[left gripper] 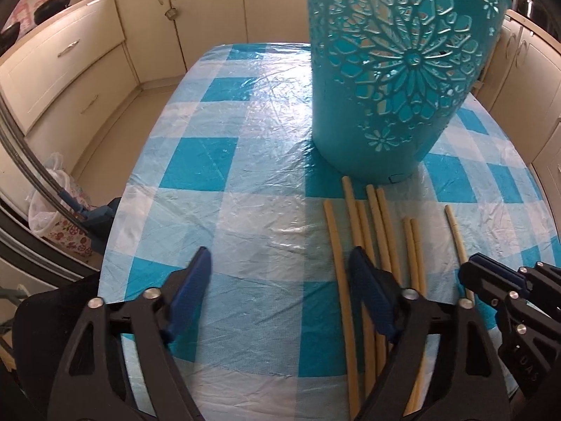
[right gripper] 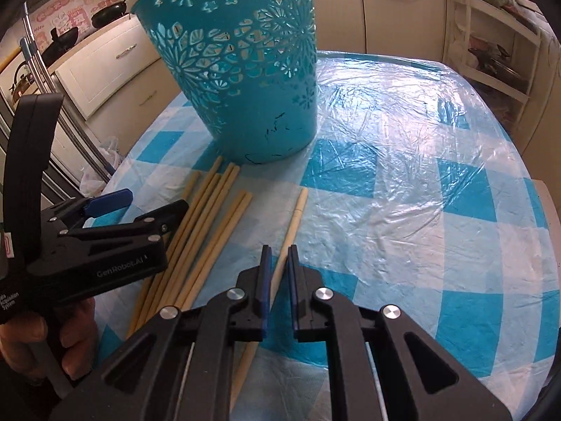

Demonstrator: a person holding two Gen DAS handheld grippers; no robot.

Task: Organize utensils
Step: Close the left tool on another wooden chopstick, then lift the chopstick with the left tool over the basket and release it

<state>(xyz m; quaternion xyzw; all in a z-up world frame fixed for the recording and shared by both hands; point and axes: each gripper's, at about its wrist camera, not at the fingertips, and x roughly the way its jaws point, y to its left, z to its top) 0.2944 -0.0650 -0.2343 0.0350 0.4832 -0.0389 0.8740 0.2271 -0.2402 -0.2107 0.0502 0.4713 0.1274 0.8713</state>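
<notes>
The right claw [right gripper: 278, 256] is closed on a single chopstick [right gripper: 296, 210] (lying apart from the bundle [right gripper: 210, 210]); the left claw [left gripper: 280, 266] stands wide over the bench [left gripper: 245, 175], holding nothing.

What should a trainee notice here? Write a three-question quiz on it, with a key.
1. True or false: the teal basket lies on its side.
2. Which is closed on a single chopstick: A, the left gripper; B, the right gripper?
3. Fill in: the other chopsticks lie on the checked ___.
Key: 1 false, it stands upright; 2 B; 3 tablecloth.
</notes>
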